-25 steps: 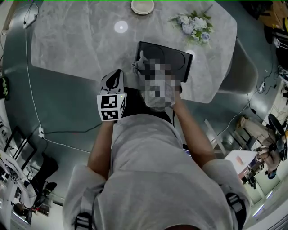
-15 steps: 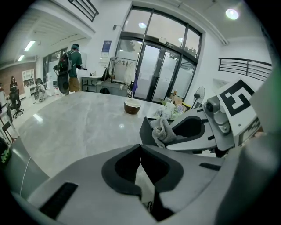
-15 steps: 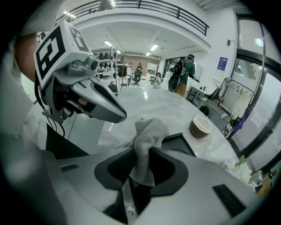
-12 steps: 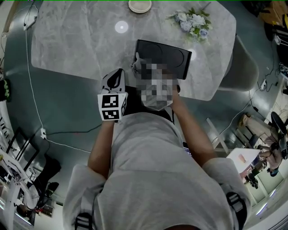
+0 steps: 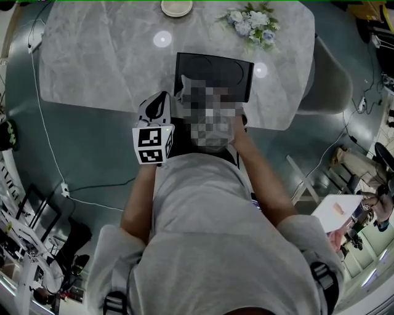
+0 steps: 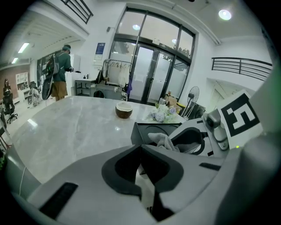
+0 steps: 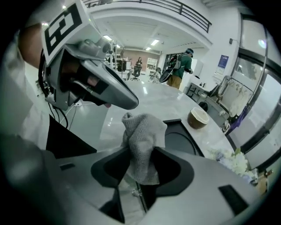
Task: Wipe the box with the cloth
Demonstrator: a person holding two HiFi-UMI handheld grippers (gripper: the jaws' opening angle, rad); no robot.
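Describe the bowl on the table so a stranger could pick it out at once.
Start at the big marble table. At its far edge, left of the flowers and beyond the black box, sits a small bowl. It is the only round dish there, brown outside and cream inside.
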